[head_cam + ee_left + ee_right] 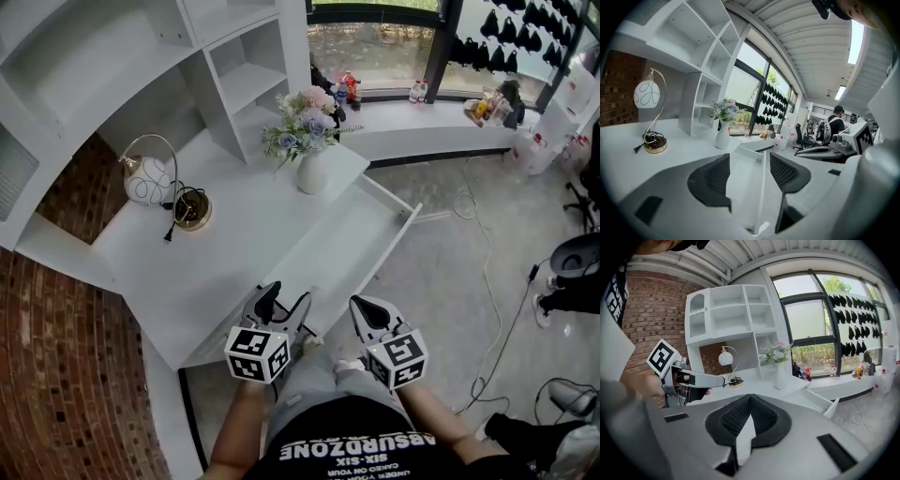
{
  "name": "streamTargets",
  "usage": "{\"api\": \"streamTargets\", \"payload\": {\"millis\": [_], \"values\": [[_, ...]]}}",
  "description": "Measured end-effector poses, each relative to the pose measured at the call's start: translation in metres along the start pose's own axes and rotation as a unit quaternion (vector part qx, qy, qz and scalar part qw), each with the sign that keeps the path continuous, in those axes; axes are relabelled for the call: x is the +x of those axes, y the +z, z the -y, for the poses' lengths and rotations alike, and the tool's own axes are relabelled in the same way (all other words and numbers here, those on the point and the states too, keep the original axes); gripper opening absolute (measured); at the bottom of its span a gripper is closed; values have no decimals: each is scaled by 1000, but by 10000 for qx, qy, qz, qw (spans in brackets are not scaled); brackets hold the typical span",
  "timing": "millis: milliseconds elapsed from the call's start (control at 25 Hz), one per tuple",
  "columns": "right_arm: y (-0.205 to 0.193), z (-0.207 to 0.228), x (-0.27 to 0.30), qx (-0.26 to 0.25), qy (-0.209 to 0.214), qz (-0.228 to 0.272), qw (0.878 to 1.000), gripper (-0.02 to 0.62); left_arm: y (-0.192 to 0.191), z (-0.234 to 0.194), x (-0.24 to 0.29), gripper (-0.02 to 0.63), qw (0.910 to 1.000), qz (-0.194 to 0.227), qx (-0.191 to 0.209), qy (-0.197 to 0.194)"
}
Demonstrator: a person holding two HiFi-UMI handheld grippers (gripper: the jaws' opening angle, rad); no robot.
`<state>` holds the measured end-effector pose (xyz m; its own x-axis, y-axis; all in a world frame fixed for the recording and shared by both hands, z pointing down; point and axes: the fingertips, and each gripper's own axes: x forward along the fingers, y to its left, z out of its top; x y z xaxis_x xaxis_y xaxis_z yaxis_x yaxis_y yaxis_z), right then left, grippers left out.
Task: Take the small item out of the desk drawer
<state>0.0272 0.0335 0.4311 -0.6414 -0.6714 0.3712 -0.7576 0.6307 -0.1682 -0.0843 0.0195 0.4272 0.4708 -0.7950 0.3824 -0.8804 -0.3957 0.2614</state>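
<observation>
Zero grip yet: left tool (pixel 749 176) is gaping empty, right tool (pixel 747 416) closed empty, both hovering by drawer (pixel 352 239); small item unseen, prob. light, so pinch its sides.

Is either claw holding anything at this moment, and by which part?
Nothing is held. The left claw is open with nothing gripped, and the right claw is shut and empty.

Bright window (pixel 375 47) daylight, soft shadows, fisheye-warped edges
</observation>
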Motion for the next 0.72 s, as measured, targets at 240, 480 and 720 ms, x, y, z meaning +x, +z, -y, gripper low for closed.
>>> {"api": "streamTargets", "payload": {"millis": [240, 480, 720], "values": [[3, 10, 9, 7, -97, -58, 9999, -3, -8, -12, 15, 256, 9996, -249, 92, -42], [2, 16, 20, 10, -141, -133, 9998, -3, -23, -19, 29, 258, 9984, -532, 131, -144], [-1, 22, 30, 37, -179, -227, 9996, -3, -38, -26, 44, 258, 9964, -803, 188, -196]]}}
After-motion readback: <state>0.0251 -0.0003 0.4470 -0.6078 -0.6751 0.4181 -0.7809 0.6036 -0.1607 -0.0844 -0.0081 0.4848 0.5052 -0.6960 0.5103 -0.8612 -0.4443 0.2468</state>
